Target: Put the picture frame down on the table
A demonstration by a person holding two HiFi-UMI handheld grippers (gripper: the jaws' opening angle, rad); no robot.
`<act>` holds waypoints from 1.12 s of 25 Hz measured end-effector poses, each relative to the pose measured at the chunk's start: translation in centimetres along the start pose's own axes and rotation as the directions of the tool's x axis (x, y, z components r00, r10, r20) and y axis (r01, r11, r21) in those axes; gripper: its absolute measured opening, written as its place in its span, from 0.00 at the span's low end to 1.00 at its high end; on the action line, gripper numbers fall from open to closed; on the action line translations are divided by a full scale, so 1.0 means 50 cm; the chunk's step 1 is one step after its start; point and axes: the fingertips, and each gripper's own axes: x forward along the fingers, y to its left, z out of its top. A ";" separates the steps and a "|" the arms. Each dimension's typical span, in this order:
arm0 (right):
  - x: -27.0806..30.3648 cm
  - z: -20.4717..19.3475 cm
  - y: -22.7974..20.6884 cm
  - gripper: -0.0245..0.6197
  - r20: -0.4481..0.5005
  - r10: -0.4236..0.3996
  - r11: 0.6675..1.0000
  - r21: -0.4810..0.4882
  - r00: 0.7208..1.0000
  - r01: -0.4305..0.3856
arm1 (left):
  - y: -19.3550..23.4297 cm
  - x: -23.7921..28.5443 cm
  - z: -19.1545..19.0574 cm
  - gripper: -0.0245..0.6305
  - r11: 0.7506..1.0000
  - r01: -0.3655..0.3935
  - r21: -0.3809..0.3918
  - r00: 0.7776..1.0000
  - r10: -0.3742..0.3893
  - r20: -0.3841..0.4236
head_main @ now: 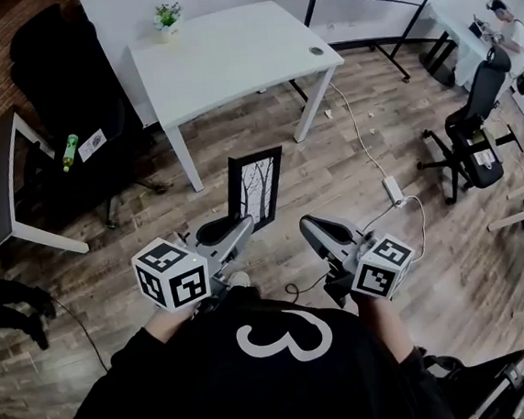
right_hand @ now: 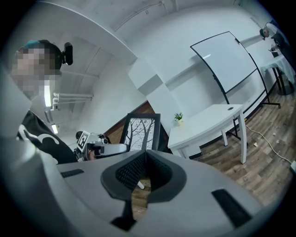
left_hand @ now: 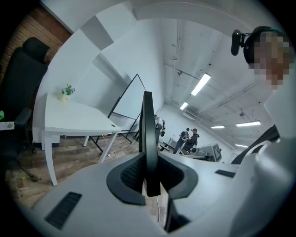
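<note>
Well short of the table [head_main: 229, 55], the left gripper [head_main: 242, 226] is pinching the picture frame [head_main: 256, 186] upright by its edge, while the right gripper [head_main: 310, 227] is sitting pressed together, empty. I'd be carrying it forward steadily and lowering it gently.

Bright, even light here: ceiling strip lights [left_hand: 202, 83] glow overhead in my left gripper view, hardly a shadow on the white table [head_main: 229, 60]. Fisheye bends every edge and the corners go black. Close up, the picture frame [left_hand: 149, 139] edge looks soft.
</note>
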 end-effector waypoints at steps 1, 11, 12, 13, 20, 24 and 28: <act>0.016 0.007 -0.006 0.07 0.000 -0.004 1.000 -0.001 1.000 0.004 | 0.017 0.002 0.009 0.13 1.000 -0.001 -0.002 1.000 0.001 -0.003; 0.193 0.067 -0.079 0.07 -0.005 -0.091 0.995 0.027 0.996 0.092 | 0.194 -0.001 0.120 0.13 1.000 -0.008 0.004 1.000 0.008 0.005; 0.198 0.065 -0.080 0.07 -0.011 -0.096 0.995 0.020 0.995 0.096 | 0.201 -0.002 0.122 0.13 1.000 -0.011 0.004 1.000 0.011 0.007; 0.204 0.065 -0.082 0.07 -0.017 -0.101 0.995 0.010 0.995 0.101 | 0.209 -0.003 0.125 0.13 1.000 -0.013 0.002 1.000 0.013 0.009; 0.218 0.067 -0.098 0.07 -0.017 -0.118 0.993 -0.029 0.993 0.117 | 0.246 0.018 0.126 0.13 1.000 -0.007 0.000 1.000 0.007 -0.010; 0.228 0.081 -0.124 0.07 -0.011 -0.123 0.992 -0.017 0.992 0.122 | 0.261 0.044 0.139 0.13 1.000 -0.006 0.008 1.000 0.006 -0.019; 0.244 0.090 -0.151 0.07 -0.017 -0.102 0.995 -0.014 0.995 0.102 | 0.274 0.076 0.147 0.13 1.000 -0.015 0.009 0.999 0.015 -0.032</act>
